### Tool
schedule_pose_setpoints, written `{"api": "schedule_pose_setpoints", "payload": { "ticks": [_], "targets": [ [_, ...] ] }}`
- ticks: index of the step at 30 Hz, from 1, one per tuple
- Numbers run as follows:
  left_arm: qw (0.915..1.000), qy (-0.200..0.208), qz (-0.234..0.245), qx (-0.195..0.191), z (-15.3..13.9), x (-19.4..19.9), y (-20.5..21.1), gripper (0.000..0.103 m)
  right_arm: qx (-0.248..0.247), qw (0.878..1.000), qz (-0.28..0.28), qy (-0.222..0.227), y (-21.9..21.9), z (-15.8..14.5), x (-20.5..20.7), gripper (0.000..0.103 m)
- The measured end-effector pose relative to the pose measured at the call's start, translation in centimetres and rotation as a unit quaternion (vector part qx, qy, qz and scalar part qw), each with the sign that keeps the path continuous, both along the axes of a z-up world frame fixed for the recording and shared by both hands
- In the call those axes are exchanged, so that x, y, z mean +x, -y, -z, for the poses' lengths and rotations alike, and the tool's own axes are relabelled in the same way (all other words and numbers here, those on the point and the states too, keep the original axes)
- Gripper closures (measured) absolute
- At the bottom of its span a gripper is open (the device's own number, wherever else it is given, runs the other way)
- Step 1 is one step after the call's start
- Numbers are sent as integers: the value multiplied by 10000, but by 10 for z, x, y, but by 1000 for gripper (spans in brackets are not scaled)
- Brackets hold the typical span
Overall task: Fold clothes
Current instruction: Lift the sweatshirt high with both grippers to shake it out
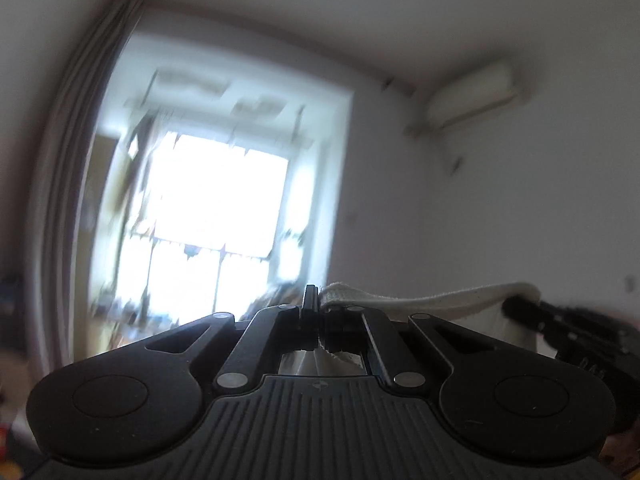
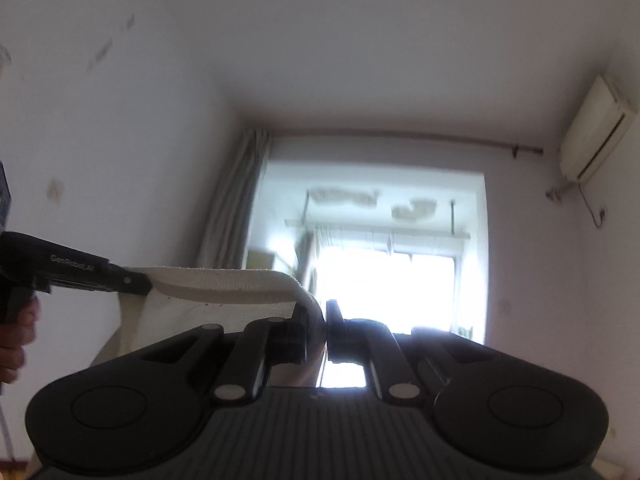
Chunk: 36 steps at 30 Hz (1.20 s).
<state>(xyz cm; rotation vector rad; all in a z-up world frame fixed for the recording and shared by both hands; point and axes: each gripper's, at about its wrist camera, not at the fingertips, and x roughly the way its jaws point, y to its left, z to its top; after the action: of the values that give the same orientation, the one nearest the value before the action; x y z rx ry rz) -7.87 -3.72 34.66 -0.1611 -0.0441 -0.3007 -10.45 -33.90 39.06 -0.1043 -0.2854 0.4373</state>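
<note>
Both wrist cameras point up toward ceiling and window, so I judge the cloth is being held aloft; no table or other laying surface shows in either view.

1. Tool state. My left gripper [image 1: 318, 312], at lower centre of its frame, is clenched on the cream ribbed knit garment [image 1: 420, 302]; the thick hem leaves the jaws to the right. My right gripper [image 2: 318, 320] is likewise clenched on the same garment, whose band arches to the left in the right wrist view and ends in the left tool at mid-left of that frame. A person's hand [image 2: 16, 336] shows at the left edge below that tool.

2. Position of the work. The garment spans between the two tools along one edge. The body of the cloth hangs below the band and passes out of sight behind the gripper bodies. Whether this is a shake-out or a fold being carried over, I cannot settle from here.

3. How I would handle this step well:
- Keep both jaws firmly closed; the knit is bulky and may creep out.
- Hold the two tools level, so that the edge stays straight.
- Keep light tension across the band: sag gives wrinkles, overpull distorts the rib.
- Move both tools together, at equal pace.
- Watch the left view; it is blurred, which suggests fast motion.
</note>
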Motion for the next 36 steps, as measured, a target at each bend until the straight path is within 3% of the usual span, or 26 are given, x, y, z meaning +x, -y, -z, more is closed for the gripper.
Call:
{"api": "schedule_pose_setpoints", "payload": {
  "ticks": [6, 11, 13, 20, 26, 28, 29, 30, 31, 32, 33, 34, 36],
  "targets": [
    [9905, -1139, -677, 356, 107, 117, 2, 102, -590, 9906, 326, -1192, -39, 76, 109, 94],
    [9698, -2150, -1011, 542, 198, 213, -7, 102, -1003, 9723, 486, -2052, -75, 163, 191, 94],
    [9626, -2365, -1144, 658, 225, 242, -12, 102, -1156, 9657, 547, -2260, -91, 193, 217, 94],
    [9571, -2500, -1277, 725, 259, 319, -30, 102, -1177, 9536, 650, -2693, -117, 240, 292, 94],
    [9519, -2658, -1265, 845, 304, 330, -20, 102, -1155, 9411, 749, -3088, -131, 288, 344, 94],
    [9449, -2975, -1061, 858, 321, 335, -17, 100, -1165, 9328, 832, -3307, -134, 315, 356, 94],
    [9392, -3183, -995, 816, 334, 341, -18, 97, -1170, 9281, 876, -3423, -136, 329, 362, 93],
    [9316, -3427, -952, 752, 349, 346, -21, 82, -1107, 9184, 871, -3698, -135, 345, 372, 92],
    [9232, -3671, -910, 688, 363, 351, -24, 63, -1013, 9052, 842, -4041, -134, 361, 383, 85],
    [9148, -3887, -911, 611, 377, 355, -28, 56, -916, 8907, 812, -4378, -132, 378, 394, 63],
    [9080, -4050, -942, 514, 388, 356, -33, 49, -771, 8741, 780, -4732, -129, 395, 404, 53],
    [9046, -4129, -975, 404, 398, 356, -40, 49, -616, 8585, 778, -5031, -124, 411, 411, 45],
    [9005, -4233, -987, 131, 403, 349, -55, 46, -305, 8351, 893, -5419, -110, 432, 421, 45]
  ]
}}
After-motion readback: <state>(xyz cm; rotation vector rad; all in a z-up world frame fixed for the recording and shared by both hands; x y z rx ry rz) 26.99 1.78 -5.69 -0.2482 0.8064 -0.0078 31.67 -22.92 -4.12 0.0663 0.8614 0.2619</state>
